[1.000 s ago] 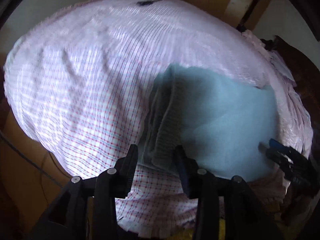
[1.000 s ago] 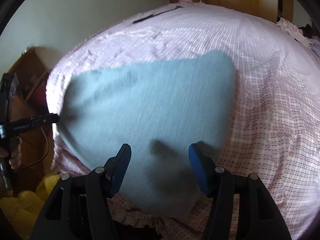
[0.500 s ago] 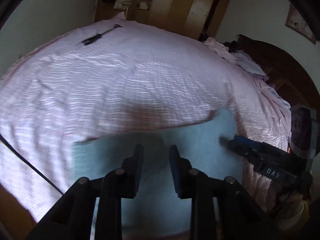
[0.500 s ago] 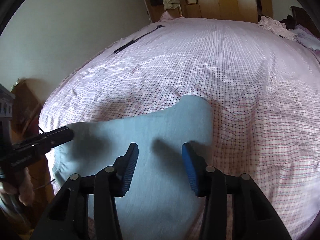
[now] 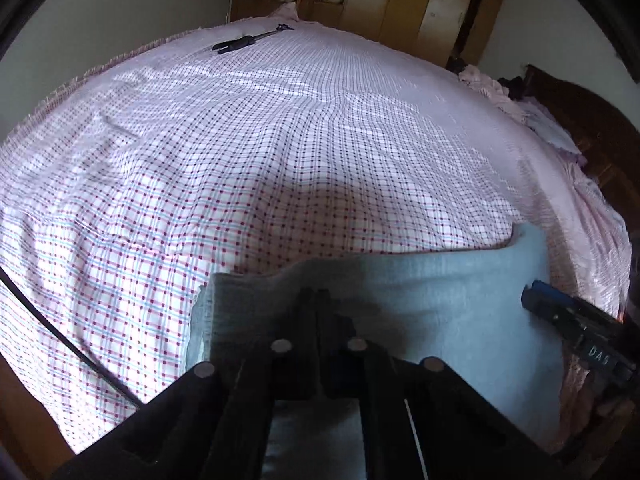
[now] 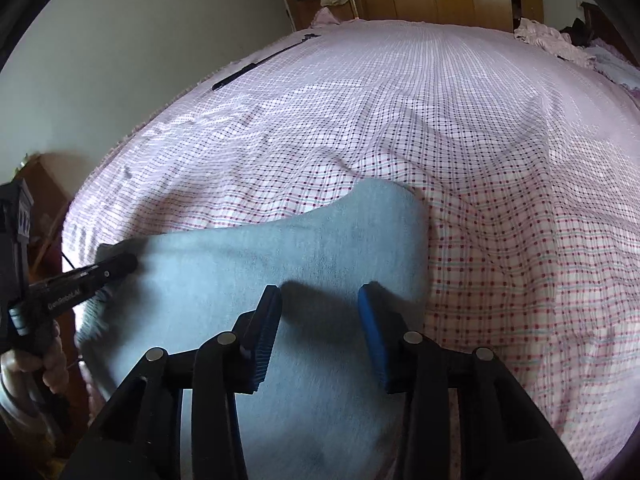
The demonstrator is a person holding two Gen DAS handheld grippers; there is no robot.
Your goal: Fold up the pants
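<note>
A pink checked bedsheet (image 5: 280, 168) covers the bed, with a wooden wardrobe (image 5: 420, 4) beyond its far edge. The folded grey-blue pants (image 6: 280, 256) lie at the sheet's near edge. The left gripper (image 5: 317, 300) is clenched on the pants' edge; the right gripper (image 6: 320, 320) hangs spread apart just above them.

The pale blue-grey pants (image 6: 280, 264) lie folded into a flat, broad rectangle at the near edge of the checked pink bedspread (image 6: 440, 128), stacked layer edges showing along their left side.
</note>
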